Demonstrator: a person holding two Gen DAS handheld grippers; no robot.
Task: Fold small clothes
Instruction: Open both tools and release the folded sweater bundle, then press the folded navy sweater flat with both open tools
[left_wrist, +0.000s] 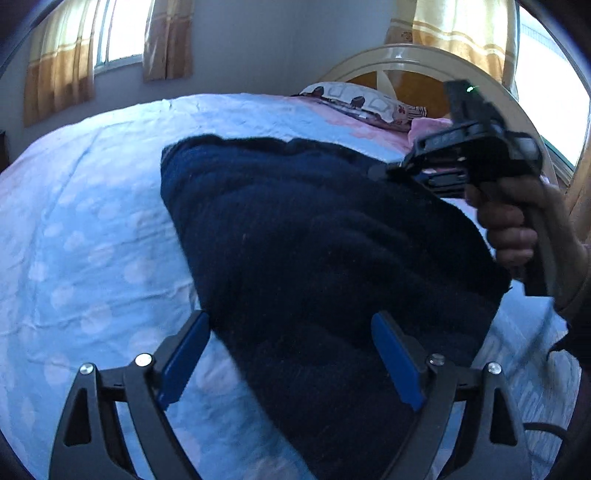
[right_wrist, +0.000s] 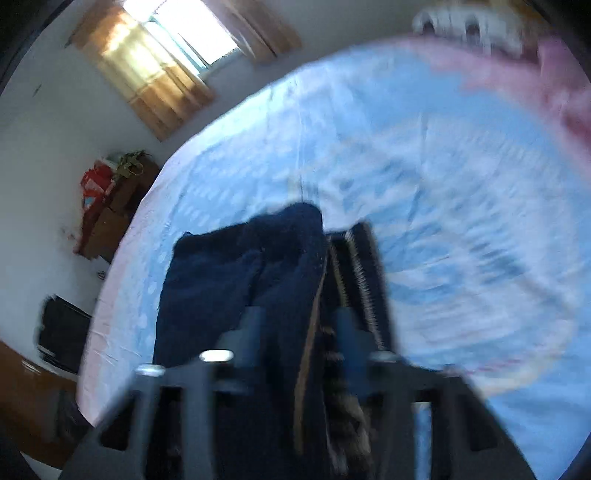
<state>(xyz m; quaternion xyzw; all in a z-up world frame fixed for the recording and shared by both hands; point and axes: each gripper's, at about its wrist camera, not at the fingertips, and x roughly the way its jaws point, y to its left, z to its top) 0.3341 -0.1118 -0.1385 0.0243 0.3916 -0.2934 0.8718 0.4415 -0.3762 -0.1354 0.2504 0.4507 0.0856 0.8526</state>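
Observation:
A dark navy knitted garment (left_wrist: 314, 240) lies on the light blue bed sheet (left_wrist: 92, 240). My left gripper (left_wrist: 291, 354) is open, its blue pads either side of the garment's near end. My right gripper (left_wrist: 391, 171) is at the garment's far right edge, held by a hand. In the blurred right wrist view my right gripper (right_wrist: 299, 325) is shut on the navy garment (right_wrist: 236, 280), with a striped edge (right_wrist: 354, 273) showing between the fingers.
A patterned pillow (left_wrist: 362, 103) and a pink cloth (left_wrist: 428, 127) lie by the round headboard (left_wrist: 413, 62). Curtained windows (left_wrist: 110, 44) are behind. A cluttered cabinet (right_wrist: 110, 199) and a dark box (right_wrist: 62, 332) stand beside the bed.

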